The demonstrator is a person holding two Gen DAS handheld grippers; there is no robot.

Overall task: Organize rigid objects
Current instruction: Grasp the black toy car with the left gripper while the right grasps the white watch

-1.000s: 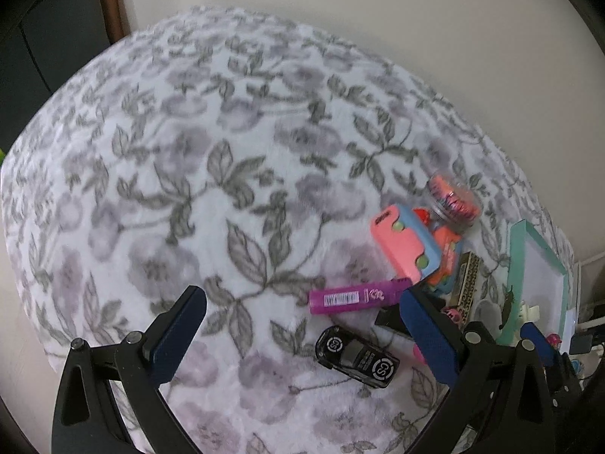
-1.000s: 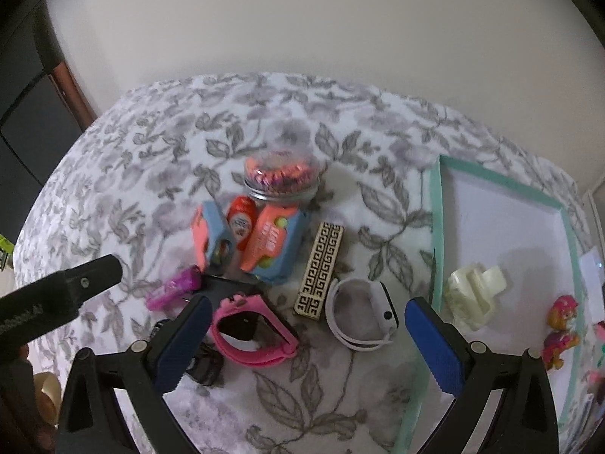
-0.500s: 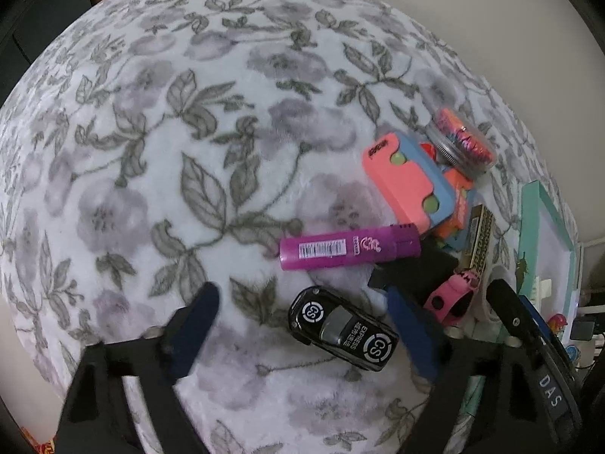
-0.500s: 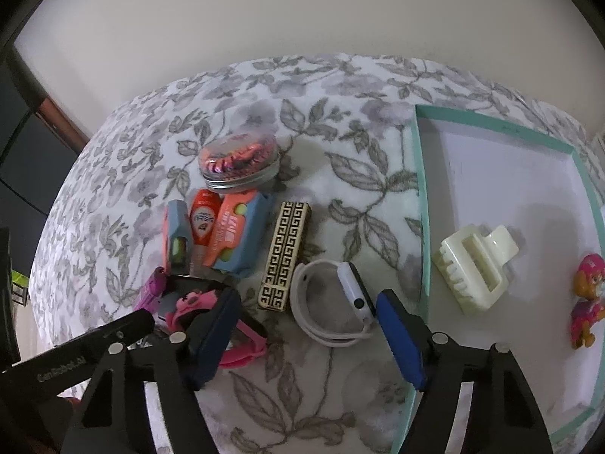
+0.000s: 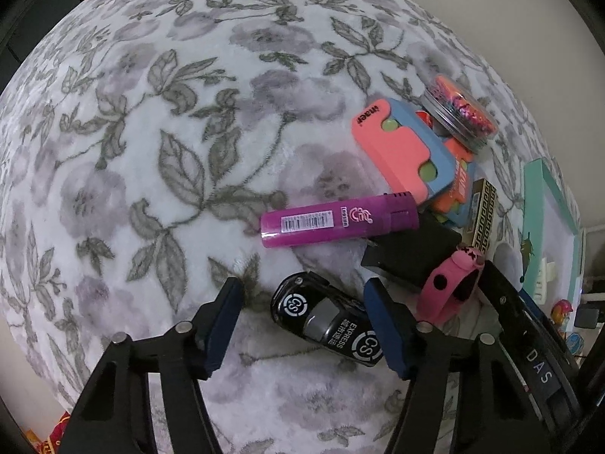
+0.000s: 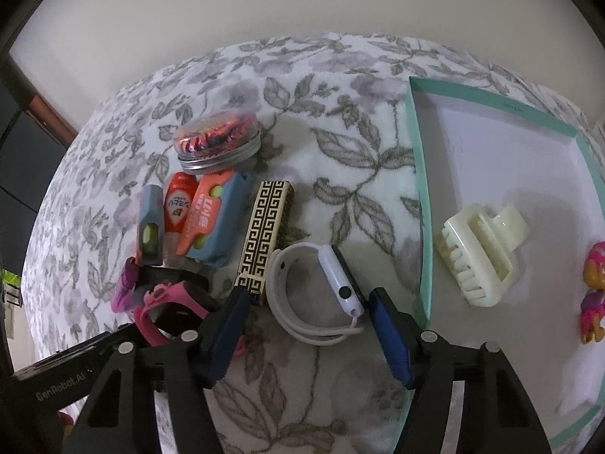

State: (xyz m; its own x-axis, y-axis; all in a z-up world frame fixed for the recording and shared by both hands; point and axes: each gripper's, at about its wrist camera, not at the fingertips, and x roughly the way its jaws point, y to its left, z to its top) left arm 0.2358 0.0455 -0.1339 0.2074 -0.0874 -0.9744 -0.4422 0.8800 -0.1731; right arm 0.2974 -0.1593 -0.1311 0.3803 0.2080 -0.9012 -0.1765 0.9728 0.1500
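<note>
My left gripper [image 5: 302, 297] is open, its fingers on either side of a black toy car [image 5: 327, 319] lying on the floral cloth. A purple lighter [image 5: 338, 221] lies just beyond it. My right gripper [image 6: 308, 297] is open around a white smartwatch [image 6: 321, 295], without touching it. A teal tray [image 6: 419, 189] at the right holds a cream hair claw [image 6: 482, 253] and a small pink figure [image 6: 595, 295].
A pink watch [image 6: 162, 310], a black block [image 5: 416, 253], a gold-patterned case [image 6: 266, 234], orange-and-blue card packs [image 5: 404, 151], [image 6: 211, 219] and a lidded jar [image 6: 219, 142] crowd between the grippers. A wall stands behind the bed [image 5: 151, 113].
Both grippers moved forward and down. The left now straddles the black car; the right now straddles the white smartwatch. Both jaws have narrowed.
</note>
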